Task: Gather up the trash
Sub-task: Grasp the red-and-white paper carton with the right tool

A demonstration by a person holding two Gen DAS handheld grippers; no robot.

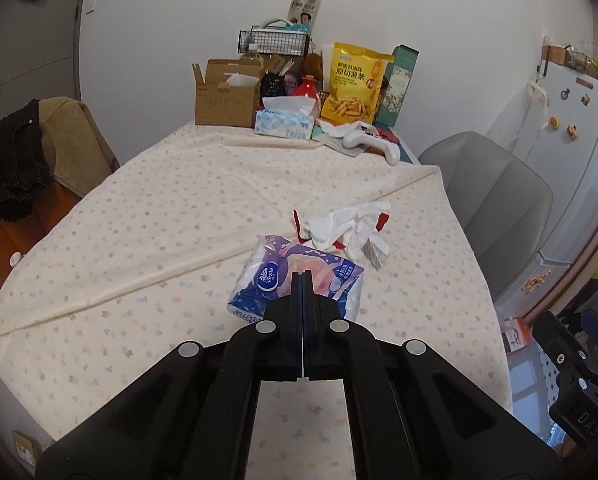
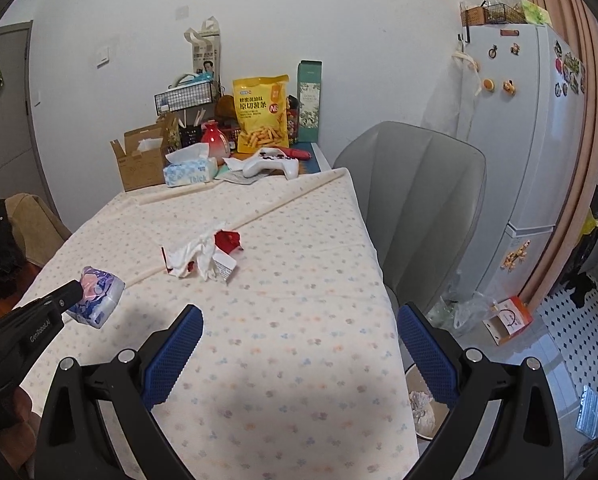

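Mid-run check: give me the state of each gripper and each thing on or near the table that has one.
Left gripper: shut on the tissue pack.
Tissue pack: held, lifted off the tablecloth.
Right gripper: open, fingers wide apart, holding nothing.
Crumpled wrapper: lying loose on the tablecloth, untouched.
Tissue box: open, a tissue sticking out.
Cardboard box: flaps open.
Snack bag: upright, looks sealed.
Bin: on the floor, with trash inside.

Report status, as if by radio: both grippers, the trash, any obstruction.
Left gripper shut on tissue pack, lifted off tablecloth. Right gripper open, empty. Crumpled wrapper still on table. Nothing in the way.
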